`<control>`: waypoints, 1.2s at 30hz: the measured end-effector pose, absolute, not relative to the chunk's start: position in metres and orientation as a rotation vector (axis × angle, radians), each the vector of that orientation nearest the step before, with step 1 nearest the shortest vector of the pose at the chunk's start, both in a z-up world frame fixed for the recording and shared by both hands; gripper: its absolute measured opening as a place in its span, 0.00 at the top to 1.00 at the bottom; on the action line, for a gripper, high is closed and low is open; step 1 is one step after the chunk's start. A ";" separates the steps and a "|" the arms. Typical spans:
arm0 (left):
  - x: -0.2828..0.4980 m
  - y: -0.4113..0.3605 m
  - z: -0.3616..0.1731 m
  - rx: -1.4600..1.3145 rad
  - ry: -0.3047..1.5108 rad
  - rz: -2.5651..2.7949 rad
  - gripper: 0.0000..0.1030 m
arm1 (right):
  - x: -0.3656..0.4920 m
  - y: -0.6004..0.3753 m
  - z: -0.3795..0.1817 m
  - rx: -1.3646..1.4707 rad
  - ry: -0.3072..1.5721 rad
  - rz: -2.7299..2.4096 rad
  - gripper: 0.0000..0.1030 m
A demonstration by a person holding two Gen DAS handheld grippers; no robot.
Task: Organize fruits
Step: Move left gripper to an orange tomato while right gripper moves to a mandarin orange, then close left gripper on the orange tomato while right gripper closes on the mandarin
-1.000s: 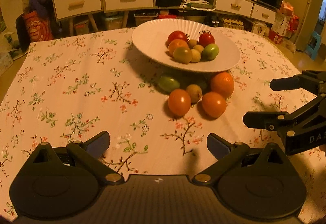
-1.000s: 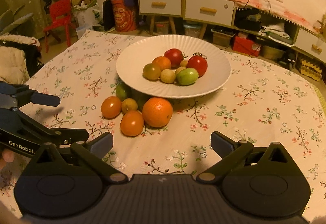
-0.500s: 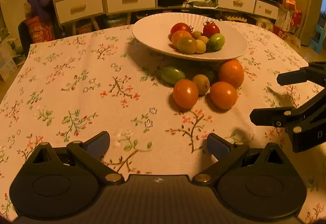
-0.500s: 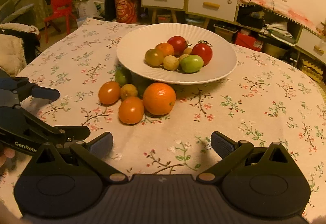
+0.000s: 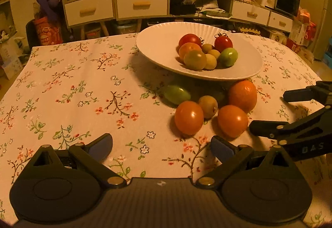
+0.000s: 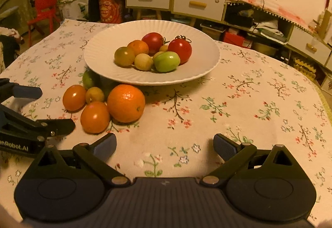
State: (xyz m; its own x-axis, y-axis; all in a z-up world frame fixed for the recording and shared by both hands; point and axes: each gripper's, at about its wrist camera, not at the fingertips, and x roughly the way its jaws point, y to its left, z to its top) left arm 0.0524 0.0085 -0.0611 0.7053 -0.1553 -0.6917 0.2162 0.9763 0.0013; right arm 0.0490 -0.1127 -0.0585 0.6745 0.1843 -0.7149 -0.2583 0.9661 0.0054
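Note:
A white plate (image 5: 157,49) (image 6: 199,70) holds several small fruits, among them red tomatoes (image 5: 223,43) and a green one (image 6: 166,61). On the floral cloth in front of it lie an orange (image 5: 242,95) (image 6: 126,103), two orange tomatoes (image 5: 188,117) (image 5: 232,120), a small yellow-green fruit (image 5: 208,106) and a green fruit (image 5: 177,95). My left gripper (image 5: 161,146) is open and empty, just short of the loose fruits. My right gripper (image 6: 165,145) is open and empty, to the right of them.
The right gripper shows at the right edge of the left wrist view (image 5: 294,122); the left gripper shows at the left edge of the right wrist view (image 6: 25,116). Drawers and shelves (image 5: 141,3) stand behind the table. A red chair (image 6: 44,10) is far left.
Both grippers have moved forward, closer to the loose fruits and the plate. Both stay open and empty. No fruit has moved.

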 end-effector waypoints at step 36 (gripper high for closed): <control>0.065 0.008 -0.048 -0.011 0.772 -0.305 0.79 | 0.059 -0.101 -0.045 0.036 0.756 0.432 0.61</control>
State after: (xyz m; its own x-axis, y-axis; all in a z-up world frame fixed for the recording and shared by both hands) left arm 0.0648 0.0076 -0.0476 0.6748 -0.2750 -0.6849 0.2669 0.9561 -0.1209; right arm 0.0590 -0.1014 -0.0448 0.6443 0.3918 -0.6568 -0.3663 0.9120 0.1847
